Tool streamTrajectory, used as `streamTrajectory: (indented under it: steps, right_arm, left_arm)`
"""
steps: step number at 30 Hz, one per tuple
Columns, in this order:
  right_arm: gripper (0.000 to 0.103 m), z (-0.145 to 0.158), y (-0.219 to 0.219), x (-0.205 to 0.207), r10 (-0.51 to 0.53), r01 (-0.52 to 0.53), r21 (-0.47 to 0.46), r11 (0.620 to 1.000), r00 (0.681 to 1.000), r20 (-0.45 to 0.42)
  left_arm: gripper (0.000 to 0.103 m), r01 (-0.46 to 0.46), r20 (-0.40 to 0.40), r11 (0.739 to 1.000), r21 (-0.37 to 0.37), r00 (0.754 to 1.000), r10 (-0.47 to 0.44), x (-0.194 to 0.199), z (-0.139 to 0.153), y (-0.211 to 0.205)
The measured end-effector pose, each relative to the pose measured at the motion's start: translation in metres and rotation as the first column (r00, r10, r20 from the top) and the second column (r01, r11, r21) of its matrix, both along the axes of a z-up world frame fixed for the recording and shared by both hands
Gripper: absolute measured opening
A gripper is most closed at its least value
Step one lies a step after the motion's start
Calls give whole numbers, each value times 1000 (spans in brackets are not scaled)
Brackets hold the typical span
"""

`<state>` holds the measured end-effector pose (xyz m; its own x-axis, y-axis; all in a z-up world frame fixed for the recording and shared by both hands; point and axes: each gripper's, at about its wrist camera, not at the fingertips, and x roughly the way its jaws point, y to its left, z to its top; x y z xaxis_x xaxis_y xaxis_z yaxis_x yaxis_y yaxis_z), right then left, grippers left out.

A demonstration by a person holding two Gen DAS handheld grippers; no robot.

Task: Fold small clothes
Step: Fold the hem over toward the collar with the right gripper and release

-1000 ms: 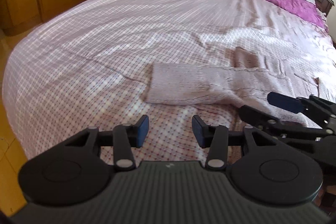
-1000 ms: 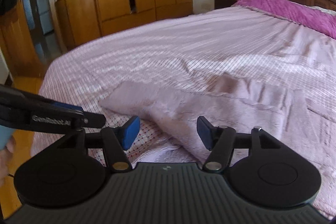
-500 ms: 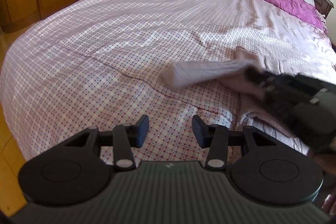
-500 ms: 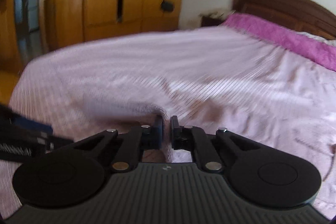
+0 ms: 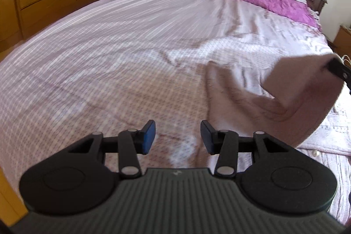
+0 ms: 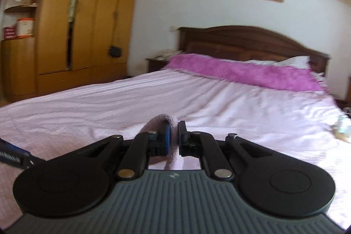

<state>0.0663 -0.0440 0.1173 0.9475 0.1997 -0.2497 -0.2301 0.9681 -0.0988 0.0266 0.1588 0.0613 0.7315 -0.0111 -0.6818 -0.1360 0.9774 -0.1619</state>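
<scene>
Mid-fold: right gripper [image 6: 172, 137] clamped on pale mauve knitted sweater's sleeve [image 5: 302, 80], lifted above checked pink bedspread [image 5: 109, 69]; left gripper [image 5: 177, 137] open, empty; next, probably lay sleeve across sweater body.

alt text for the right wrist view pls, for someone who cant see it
The right gripper is shut on a fold of a mauve knit garment, lifted above a bed with a pink checked bedspread. Behind are a magenta blanket, a dark wooden headboard and a yellow wardrobe.

A bed [image 5: 109, 54] under pink checked sheet carries a partly lifted mauve knit garment [image 5: 252, 106].
</scene>
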Motion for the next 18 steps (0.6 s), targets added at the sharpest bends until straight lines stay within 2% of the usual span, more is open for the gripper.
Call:
streamTrajectory:
  steps: [3, 6, 13, 15, 18]
  right_arm:
    - [7, -14, -29, -5, -70, 70, 11, 997, 997, -32]
    - [7, -35, -56, -4, -115, 120, 41, 992, 987, -109]
    - [11, -80, -97, -13, -152, 189, 96, 977, 941, -301]
    - [16, -91, -106, -20, -151, 201, 113, 973, 926, -347]
    - [37, -101, -119, -28, -157, 225, 139, 964, 910, -384]
  left_arm:
    - [47, 32, 10, 999, 1, 999, -32, 9, 1, -13]
    - [47, 63, 20, 998, 3, 998, -63, 21, 0, -27]
    - [47, 82, -12, 996, 42, 997, -82, 50, -19, -51]
    - [47, 74, -29, 996, 53, 997, -73, 58, -27, -55]
    - [47, 57, -61, 996, 72, 997, -53, 68, -40, -56]
